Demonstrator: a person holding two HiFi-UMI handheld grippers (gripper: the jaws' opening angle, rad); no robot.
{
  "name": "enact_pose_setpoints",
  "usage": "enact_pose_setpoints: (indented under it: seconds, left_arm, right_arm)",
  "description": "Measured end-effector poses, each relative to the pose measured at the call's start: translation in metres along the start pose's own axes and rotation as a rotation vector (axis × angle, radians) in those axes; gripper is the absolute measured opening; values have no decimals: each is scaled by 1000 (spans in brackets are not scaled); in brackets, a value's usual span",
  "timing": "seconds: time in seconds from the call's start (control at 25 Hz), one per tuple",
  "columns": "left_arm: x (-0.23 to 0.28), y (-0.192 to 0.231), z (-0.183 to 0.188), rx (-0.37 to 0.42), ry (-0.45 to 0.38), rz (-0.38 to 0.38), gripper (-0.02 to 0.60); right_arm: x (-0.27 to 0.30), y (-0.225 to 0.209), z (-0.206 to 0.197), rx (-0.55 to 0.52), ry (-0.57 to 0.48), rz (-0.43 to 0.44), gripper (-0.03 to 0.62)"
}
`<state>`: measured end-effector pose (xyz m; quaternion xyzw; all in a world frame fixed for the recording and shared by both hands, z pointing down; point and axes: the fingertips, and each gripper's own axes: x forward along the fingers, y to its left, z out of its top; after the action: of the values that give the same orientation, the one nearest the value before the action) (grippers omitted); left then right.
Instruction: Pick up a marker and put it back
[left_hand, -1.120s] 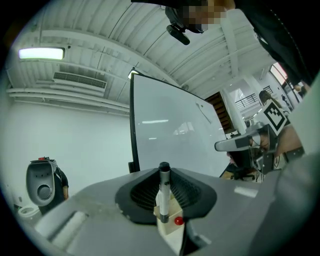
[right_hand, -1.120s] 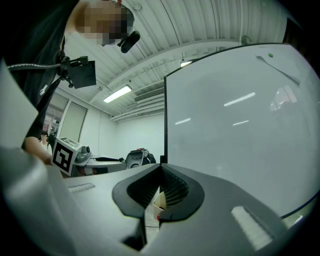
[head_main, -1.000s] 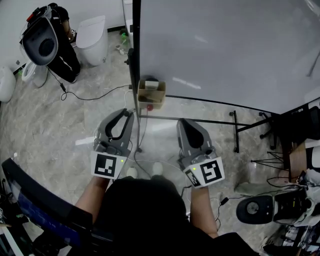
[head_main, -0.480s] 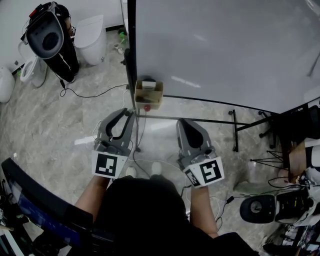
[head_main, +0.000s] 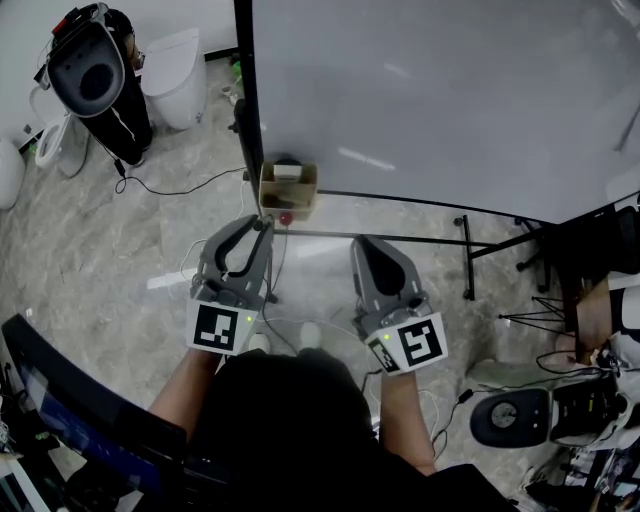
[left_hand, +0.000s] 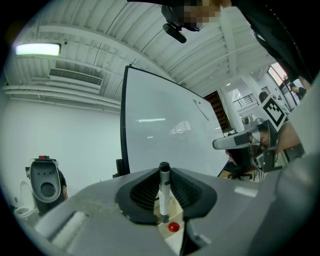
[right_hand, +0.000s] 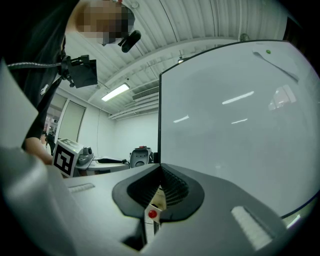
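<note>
A white marker (left_hand: 163, 195) with a black cap stands upright between the jaws of my left gripper (head_main: 260, 228), which is shut on it. Just beyond the tips hangs a small cardboard box (head_main: 288, 188) with a red knob (left_hand: 173, 227), fixed to the whiteboard's black frame. In the head view the left gripper's tips sit right below the box's left corner. My right gripper (head_main: 368, 250) is level beside it, a little right of the box, shut with nothing in it. The same box (right_hand: 159, 199) and its red knob (right_hand: 152, 213) show through the right gripper's jaws.
A large whiteboard (head_main: 450, 90) fills the upper right on a black wheeled stand (head_main: 468, 262). Cables trail over the marble floor (head_main: 100, 250). A black and white machine (head_main: 88, 75) and a white bin (head_main: 175, 65) stand far left. A round device (head_main: 510, 420) lies lower right.
My left gripper, still holding the marker, has edged closer to the cardboard box. The right gripper has stayed put.
</note>
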<state>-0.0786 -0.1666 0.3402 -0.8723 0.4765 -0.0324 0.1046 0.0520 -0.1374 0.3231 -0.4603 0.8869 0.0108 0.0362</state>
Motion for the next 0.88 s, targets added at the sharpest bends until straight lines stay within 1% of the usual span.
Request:
enact_pose_setpoints:
  seconds: [0.56,0.72,0.88]
  left_arm:
    - [35,-17,-17,9,18,-33,72]
    - [45,-22,-20,30,20,-47,72]
    - [54,-24,-22,29,28,-50,72]
  right_arm:
    - [9,-15,-10,5,20,20,9]
    - [12,-21,-13,8,24,23,9]
    - [16,-26,-14,11,28,31,9]
